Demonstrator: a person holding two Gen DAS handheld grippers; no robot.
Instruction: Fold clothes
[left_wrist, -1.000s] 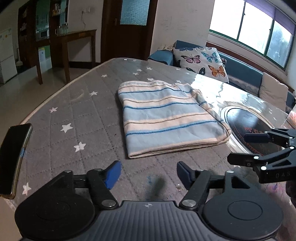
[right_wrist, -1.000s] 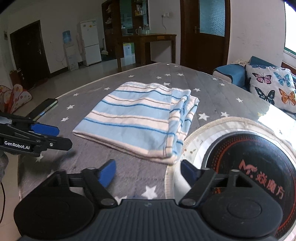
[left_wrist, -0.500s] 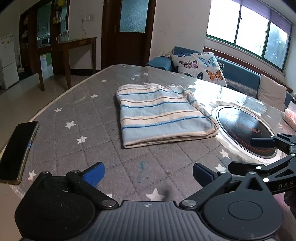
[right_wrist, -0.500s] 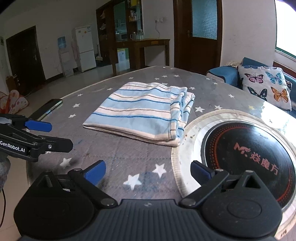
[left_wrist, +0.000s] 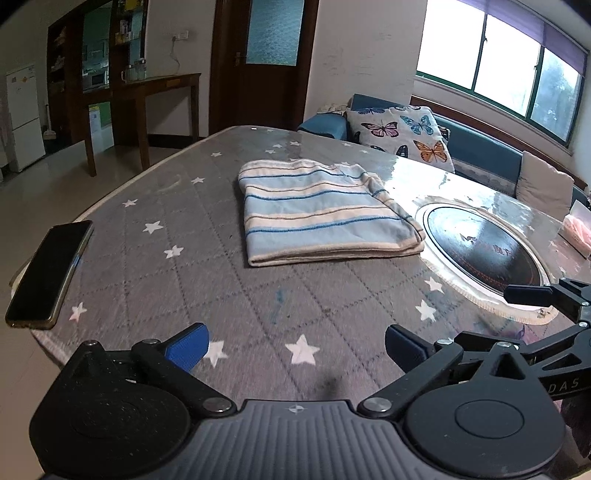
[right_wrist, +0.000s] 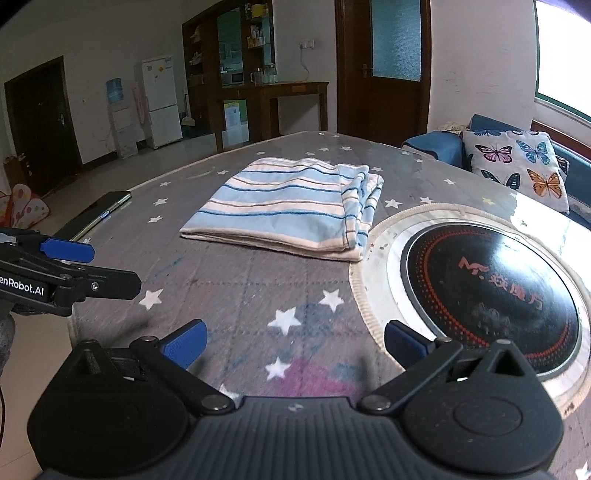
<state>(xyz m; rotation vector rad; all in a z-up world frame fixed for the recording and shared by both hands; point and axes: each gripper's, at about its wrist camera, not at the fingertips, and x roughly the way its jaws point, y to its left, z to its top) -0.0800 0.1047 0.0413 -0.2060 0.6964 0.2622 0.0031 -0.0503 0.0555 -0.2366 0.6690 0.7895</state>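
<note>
A folded striped cloth (left_wrist: 321, 212) lay flat on the star-patterned table cover (left_wrist: 207, 295), well ahead of both grippers and touched by neither. The left gripper (left_wrist: 295, 341) had just been opening and stood with its blue pads (left_wrist: 186, 345) spread wide over bare cover, nothing between them; the right gripper (right_wrist: 293, 341) had just been opening likewise, its fingers (right_wrist: 404, 341) splayed apart and empty. Seen from the right wrist, the cloth's (right_wrist: 291, 208) layered open edges faced the round cooktop (right_wrist: 487, 295) set into the table, one corner reaching its pale rim, though whether it overlapped that rim was hard to say from this angle. A dark phone (left_wrist: 46, 273) sat at the table's left edge, partly overhanging it, well apart from the cloth. Between the cloth and the grippers stretched a broad band of uncovered tabletop. Beyond the far edge stood a blue sofa with a butterfly cushion (left_wrist: 400, 133). At the right border of the left wrist view a pinkish box-like thing (left_wrist: 576, 232) rested on the table, its contents unclear.
</note>
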